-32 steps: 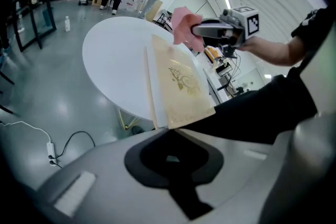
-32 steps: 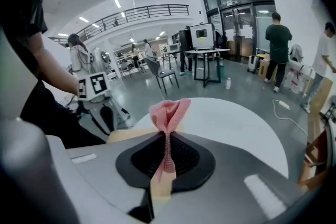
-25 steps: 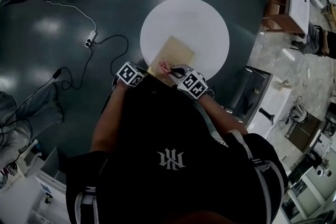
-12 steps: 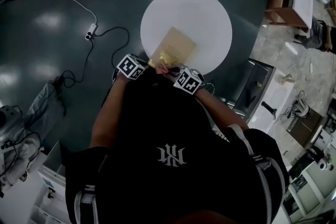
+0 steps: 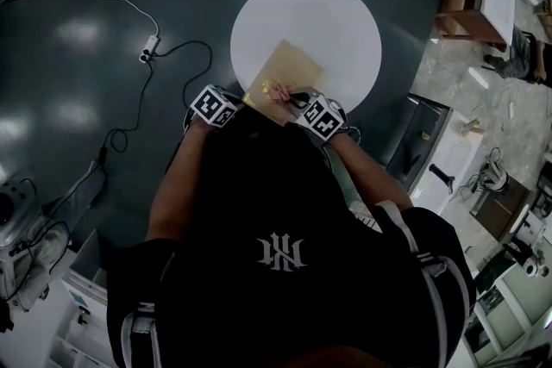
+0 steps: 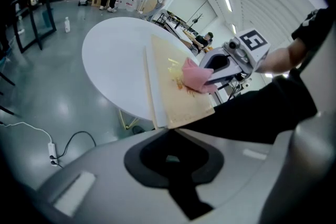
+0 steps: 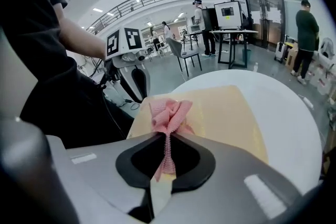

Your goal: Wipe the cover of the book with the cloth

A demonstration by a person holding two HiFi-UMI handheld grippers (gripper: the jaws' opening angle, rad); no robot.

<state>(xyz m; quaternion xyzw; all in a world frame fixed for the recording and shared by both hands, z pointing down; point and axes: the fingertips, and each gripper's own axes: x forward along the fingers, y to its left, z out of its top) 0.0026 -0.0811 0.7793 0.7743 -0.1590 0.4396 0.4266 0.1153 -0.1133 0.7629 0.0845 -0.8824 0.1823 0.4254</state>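
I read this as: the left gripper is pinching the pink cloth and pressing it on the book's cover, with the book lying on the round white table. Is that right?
Wrong gripper. The right gripper is the one pinching the pink cloth. The right gripper view shows it clamped between the jaws and pressed on the book, which lies on the round white table.

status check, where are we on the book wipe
Right tongs shut on pink cloth, cloth resting on book cover. Left tongs shut, empty, at book's near corner. Nothing else on white table.
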